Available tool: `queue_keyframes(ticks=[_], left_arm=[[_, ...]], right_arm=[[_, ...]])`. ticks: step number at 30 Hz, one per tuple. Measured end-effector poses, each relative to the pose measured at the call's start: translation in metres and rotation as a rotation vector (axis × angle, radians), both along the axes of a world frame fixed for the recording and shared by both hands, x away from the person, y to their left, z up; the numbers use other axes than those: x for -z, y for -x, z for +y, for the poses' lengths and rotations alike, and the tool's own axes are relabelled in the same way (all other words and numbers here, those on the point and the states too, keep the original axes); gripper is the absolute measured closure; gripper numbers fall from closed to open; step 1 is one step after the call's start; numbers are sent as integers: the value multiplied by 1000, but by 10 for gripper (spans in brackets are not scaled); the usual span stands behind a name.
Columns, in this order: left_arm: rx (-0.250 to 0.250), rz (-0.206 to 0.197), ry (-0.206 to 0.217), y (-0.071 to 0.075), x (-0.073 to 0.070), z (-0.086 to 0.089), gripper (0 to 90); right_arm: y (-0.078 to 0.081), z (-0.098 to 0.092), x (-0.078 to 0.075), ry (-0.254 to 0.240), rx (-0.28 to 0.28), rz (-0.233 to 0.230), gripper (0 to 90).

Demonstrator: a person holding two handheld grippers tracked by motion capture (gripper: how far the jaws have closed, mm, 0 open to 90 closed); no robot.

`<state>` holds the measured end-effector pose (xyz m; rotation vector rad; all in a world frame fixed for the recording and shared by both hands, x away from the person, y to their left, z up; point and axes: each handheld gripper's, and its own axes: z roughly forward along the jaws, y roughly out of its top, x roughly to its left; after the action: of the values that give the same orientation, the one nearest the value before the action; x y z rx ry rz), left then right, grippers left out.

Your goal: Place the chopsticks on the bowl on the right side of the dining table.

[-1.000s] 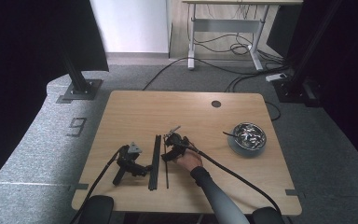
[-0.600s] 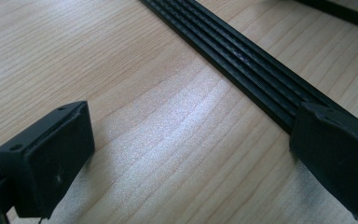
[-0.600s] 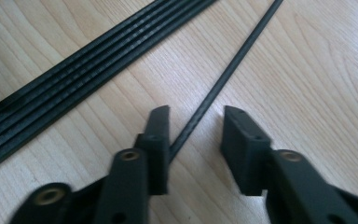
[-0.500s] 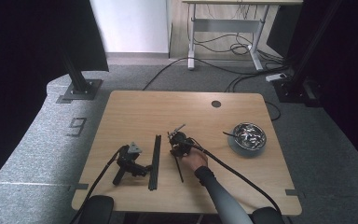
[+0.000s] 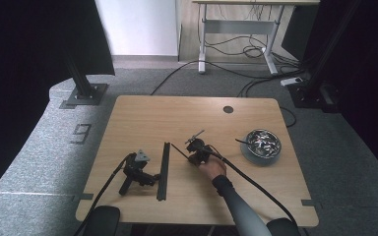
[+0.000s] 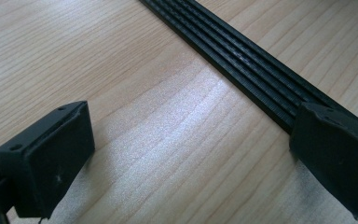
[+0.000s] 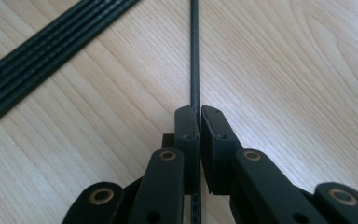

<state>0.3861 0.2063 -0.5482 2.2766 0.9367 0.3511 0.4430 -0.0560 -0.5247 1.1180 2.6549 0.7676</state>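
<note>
A wide black ribbed rail [image 5: 163,169] lies lengthwise on the wooden table [image 5: 177,113]. My left gripper [image 5: 145,174] rests on the table just left of it with no hand on it. Its jaws stand wide open [image 6: 193,130] over bare wood, and the rail [image 6: 261,79] runs past the right pad [image 6: 335,158]. A hand holds my right gripper [image 5: 192,155] to the right of the rail. Its jaws have just been closing and are now shut [image 7: 199,112] on a thin black strip [image 7: 195,56], which sticks out up-left [image 5: 178,149] in the high view.
A metal bowl [image 5: 262,143] of small metal parts stands on the right side of the table. Cables trail from both grippers toward the near edge. A round cable hole [image 5: 228,109] sits near the far edge. The ribbed rail [image 7: 51,51] lies left of the held strip.
The right hand has shifted to the right, away from the rail. The thin strip, which lay straight beside the rail, now sits slanted in the right gripper. The left gripper has stayed put.
</note>
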Motion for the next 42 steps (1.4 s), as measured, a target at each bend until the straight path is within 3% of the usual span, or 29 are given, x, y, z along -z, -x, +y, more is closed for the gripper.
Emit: queue_keyframes(ticks=[24, 42], left_arm=[[-1, 0, 1, 0, 0, 0, 0], [0, -1, 0, 0, 0, 0, 0]], right_arm=[[15, -60, 1, -2, 102, -5, 854], [37, -130, 3, -5, 234, -6, 854]])
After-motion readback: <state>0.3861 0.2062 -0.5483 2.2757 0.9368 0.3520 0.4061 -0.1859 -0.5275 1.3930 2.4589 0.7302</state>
